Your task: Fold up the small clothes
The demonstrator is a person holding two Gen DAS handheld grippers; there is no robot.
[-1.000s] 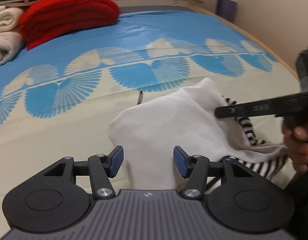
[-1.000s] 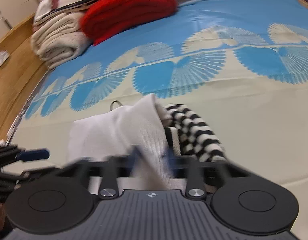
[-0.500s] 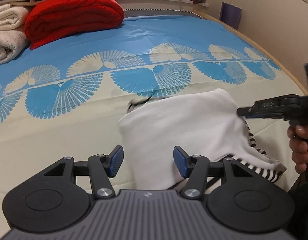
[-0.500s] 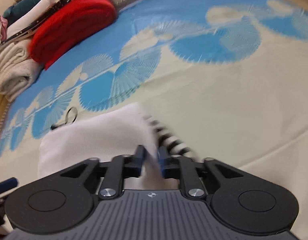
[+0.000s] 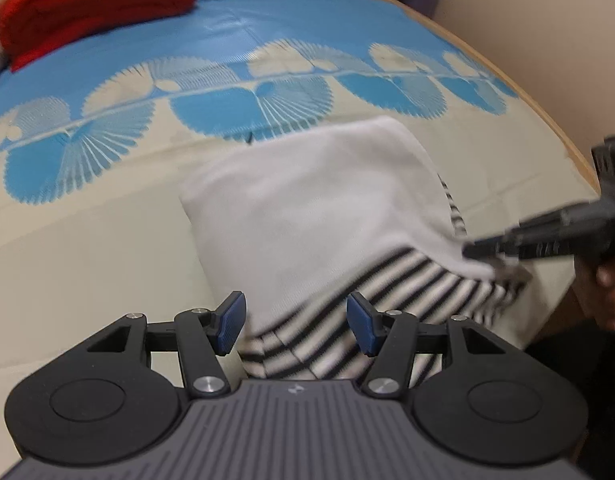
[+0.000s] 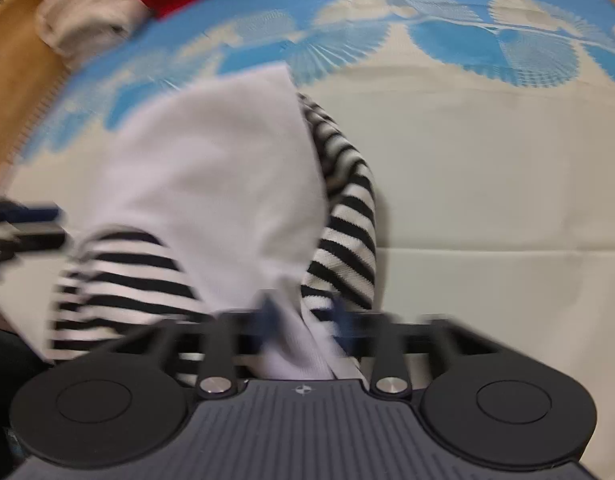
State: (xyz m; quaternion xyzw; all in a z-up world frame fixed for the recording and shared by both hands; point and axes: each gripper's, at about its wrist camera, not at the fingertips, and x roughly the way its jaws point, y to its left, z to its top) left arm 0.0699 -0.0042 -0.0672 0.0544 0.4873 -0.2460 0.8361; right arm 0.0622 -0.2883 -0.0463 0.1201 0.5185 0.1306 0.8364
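Our right gripper fingers pinch the white cloth corner; our left gripper, half open and empty, should grip its striped hem.

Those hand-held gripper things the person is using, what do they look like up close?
Each hand-held gripper, left and right, is matte black plastic: a ribbed grey-black body with a small logo, two round discs at the sides, silver screws, and jointed black fingers tipped with blue pads. No cables show.

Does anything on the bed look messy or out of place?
Yes. The white cloth lies skewed over the striped garment, so stripes stick out along two sides. The right gripper pinches the white cloth's corner. The stack by the red blanket looks tidy.
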